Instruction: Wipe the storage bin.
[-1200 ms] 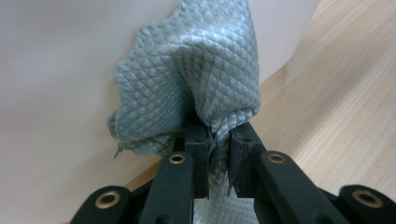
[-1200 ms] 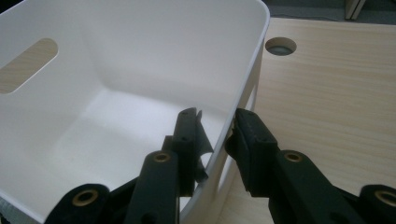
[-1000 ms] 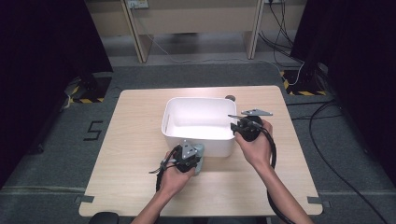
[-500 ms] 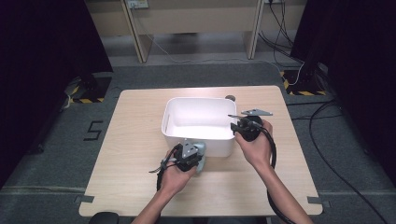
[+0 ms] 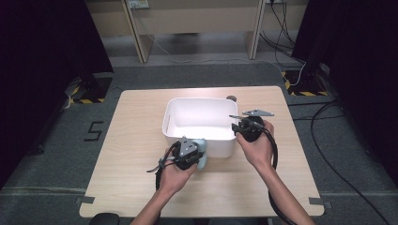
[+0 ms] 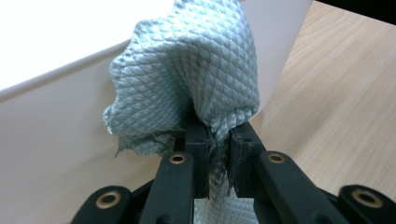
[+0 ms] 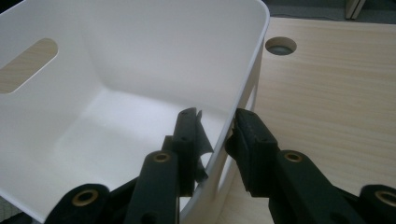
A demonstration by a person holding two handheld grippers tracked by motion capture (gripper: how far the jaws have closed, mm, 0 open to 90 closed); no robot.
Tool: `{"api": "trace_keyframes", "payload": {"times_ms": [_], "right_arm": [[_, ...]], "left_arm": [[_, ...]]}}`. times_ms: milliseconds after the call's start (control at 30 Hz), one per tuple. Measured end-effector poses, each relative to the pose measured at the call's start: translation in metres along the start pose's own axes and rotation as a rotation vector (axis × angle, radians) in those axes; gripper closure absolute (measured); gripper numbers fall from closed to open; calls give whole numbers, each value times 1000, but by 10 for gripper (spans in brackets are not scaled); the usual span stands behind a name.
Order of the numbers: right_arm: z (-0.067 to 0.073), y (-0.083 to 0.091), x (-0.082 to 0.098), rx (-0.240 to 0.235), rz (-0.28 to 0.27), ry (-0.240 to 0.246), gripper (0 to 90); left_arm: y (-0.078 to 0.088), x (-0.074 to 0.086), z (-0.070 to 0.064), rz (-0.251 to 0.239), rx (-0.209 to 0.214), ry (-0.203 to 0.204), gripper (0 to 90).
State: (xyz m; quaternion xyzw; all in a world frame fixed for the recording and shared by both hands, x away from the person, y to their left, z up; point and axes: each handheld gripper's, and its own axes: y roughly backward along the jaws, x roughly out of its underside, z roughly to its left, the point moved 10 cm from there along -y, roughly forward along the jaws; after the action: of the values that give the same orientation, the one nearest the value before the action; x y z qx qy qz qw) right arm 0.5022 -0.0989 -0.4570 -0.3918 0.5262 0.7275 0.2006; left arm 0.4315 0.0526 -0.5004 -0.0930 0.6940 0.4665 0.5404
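Cloth, pale teal, quilted weave: pinched between left gripper's jaws, bunched against near outer wall of white rectangular plastic bin; right gripper clamped astride bin's right wall; light wooden table beneath.

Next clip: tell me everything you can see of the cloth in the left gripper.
The cloth is pale blue-green, with a quilted diamond weave like microfibre and a frayed edge. It is bunched up, pinched between the shut jaws of the left gripper, with its loose folds billowing beyond them. It is pressed against the outer near wall of the white plastic tub, just below the rim; in the high view it shows at that wall.
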Motion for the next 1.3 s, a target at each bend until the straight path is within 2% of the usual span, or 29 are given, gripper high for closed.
{"api": "trace_keyframes", "payload": {"times_ms": [133, 633, 967, 1033, 1300], "right_arm": [[0, 0, 0, 0, 1, -5, 714], [0, 0, 0, 1, 2, 0, 712], [0, 0, 0, -1, 2, -3, 712], [0, 0, 0, -1, 1, -2, 712], [0, 0, 0, -1, 1, -2, 712]], "left_arm": [[-1, 0, 0, -2, 0, 6, 804], [-6, 2, -5, 3, -7, -14, 803], [-11, 8, -7, 14, -16, -31, 803], [-13, 10, -7, 16, -13, -21, 803], [-18, 15, -8, 28, -12, -25, 804]]}}
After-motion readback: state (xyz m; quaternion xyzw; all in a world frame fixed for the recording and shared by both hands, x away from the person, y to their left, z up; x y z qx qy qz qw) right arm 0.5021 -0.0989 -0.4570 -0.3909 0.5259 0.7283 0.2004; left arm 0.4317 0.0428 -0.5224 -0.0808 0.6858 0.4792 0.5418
